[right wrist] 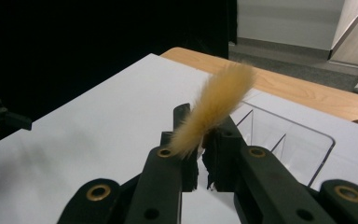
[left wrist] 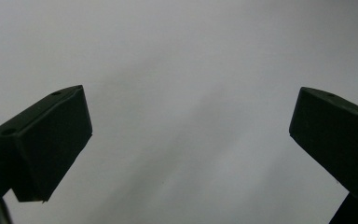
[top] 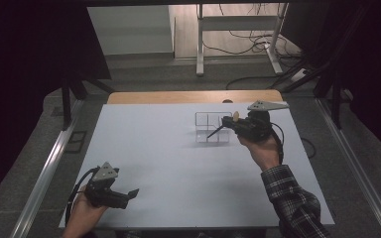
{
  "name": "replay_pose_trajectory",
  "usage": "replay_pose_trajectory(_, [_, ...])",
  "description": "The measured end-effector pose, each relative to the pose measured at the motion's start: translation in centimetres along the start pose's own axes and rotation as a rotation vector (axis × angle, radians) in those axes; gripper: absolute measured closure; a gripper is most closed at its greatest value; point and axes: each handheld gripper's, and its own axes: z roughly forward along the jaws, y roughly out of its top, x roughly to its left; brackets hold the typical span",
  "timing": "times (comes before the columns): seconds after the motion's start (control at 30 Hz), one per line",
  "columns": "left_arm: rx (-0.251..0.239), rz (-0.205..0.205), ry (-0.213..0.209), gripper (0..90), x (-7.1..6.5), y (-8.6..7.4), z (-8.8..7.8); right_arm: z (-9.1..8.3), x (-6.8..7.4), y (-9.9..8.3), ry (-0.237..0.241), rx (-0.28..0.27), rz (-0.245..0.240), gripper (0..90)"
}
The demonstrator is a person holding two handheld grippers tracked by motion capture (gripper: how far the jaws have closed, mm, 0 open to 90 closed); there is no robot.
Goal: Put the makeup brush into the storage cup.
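Our right claw (right wrist: 200, 161) pinches a tan furry tuft (right wrist: 214, 109) by its base, held just above the clear divided tray (top: 207, 130), probably to drop it into a compartment. Our left claw (top: 129, 194) rests open and empty on the table (top: 168, 163).

The setting was a laboratory recording bay rather than a home. A white work table (top: 178, 163) with a wooden edge stood between black curtains (top: 25, 59), flanked by metal floor rails (top: 44, 173). Behind it, loose cables (top: 248, 39) trailed across the floor around the white legs of a desk frame (top: 201, 44).
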Motion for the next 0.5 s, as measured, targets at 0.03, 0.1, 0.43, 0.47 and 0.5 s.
replay_pose_trajectory(0.03, [0.001, 0.0, 0.0, 0.1, 0.0, 0.0, 0.0, 0.0, 0.0, 0.0, 0.0, 0.0, 0.0, 83.7])
replay_pose_trajectory(0.1, [-0.001, 0.0, 0.0, 0.1, 0.0, 0.0, 0.0, 0.0, -0.2, 0.2, -0.004, -0.007, -0.002, 83.7])
replay_pose_trajectory(0.43, [-0.005, -0.002, 0.003, 0.1, 0.0, 0.0, -0.1, 0.3, -0.6, 1.2, -0.032, -0.027, -0.022, 83.7])
replay_pose_trajectory(0.47, [-0.005, 0.0, 0.004, 0.1, 0.0, 0.0, -0.1, 0.3, -0.7, 1.3, -0.034, -0.028, -0.025, 83.7])
replay_pose_trajectory(0.5, [-0.005, -0.001, 0.003, 0.1, 0.0, 0.0, -0.1, 0.4, -0.7, 1.3, -0.04, -0.03, -0.025, 83.7])
